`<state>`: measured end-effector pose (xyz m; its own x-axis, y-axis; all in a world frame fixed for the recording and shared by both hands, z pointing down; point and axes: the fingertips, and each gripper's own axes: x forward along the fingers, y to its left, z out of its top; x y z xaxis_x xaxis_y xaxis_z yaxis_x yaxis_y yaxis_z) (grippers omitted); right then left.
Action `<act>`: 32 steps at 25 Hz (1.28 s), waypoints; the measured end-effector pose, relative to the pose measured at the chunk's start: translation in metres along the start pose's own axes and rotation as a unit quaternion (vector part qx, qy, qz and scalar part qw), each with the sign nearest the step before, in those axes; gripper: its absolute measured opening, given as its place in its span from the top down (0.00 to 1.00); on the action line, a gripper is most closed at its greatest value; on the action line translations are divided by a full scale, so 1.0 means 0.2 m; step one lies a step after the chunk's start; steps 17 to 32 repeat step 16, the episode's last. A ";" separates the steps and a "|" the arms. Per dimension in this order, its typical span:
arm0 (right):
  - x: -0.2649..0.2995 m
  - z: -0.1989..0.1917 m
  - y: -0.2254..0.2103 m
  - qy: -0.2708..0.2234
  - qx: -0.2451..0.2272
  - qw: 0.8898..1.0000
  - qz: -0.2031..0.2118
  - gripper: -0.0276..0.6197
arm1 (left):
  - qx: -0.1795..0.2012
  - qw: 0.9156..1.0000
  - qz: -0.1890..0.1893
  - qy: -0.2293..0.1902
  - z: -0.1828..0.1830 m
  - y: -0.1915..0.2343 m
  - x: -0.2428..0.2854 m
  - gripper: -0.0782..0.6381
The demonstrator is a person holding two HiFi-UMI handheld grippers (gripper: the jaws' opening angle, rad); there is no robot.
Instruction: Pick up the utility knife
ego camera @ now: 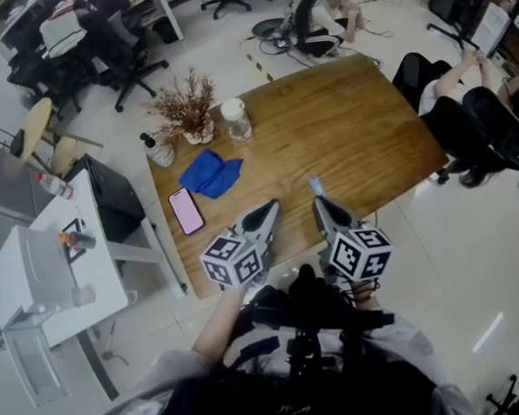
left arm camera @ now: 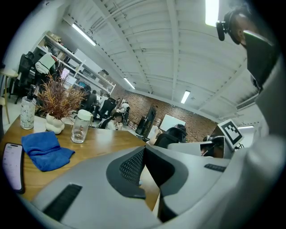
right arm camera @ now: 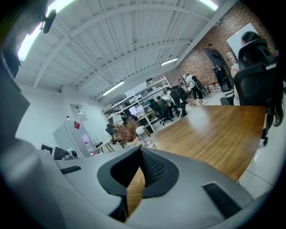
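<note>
- Knife (ego camera: pixel 315 185): small pale-blue item flat on the table (ego camera: pixel 352 129), near the front edge; too small for detail.
- Right gripper (ego camera: pixel 318 204): clenched, jaws together, nothing between them; the knife lies just ahead of its tips, and whether they touch cannot be told. The knife does not show in the right gripper view.
- Left gripper (ego camera: pixel 270 207): clenched, empty, just left of the knife.
- Cloth (ego camera: pixel 211 174), blue, and phone (ego camera: pixel 186 210): left of both grippers, well apart from the knife.

Bright ceiling strip lights (left arm camera: pixel 211 11) overhead; fisheye-warped, dark-cornered views.
</note>
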<state>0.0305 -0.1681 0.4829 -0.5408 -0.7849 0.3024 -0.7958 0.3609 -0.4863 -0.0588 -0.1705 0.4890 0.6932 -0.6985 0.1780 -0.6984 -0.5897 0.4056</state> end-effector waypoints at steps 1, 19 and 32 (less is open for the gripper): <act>0.00 0.00 0.00 0.001 0.002 1.000 0.000 0.94 | 0.000 1.000 0.000 0.000 0.00 0.00 0.00 0.88; 0.01 -0.01 0.00 0.005 -0.001 1.000 0.003 0.94 | -0.004 1.000 0.004 -0.002 -0.01 0.02 0.01 0.88; 0.01 -0.01 0.00 0.005 -0.001 1.000 0.003 0.94 | -0.004 1.000 0.004 -0.002 -0.01 0.02 0.01 0.88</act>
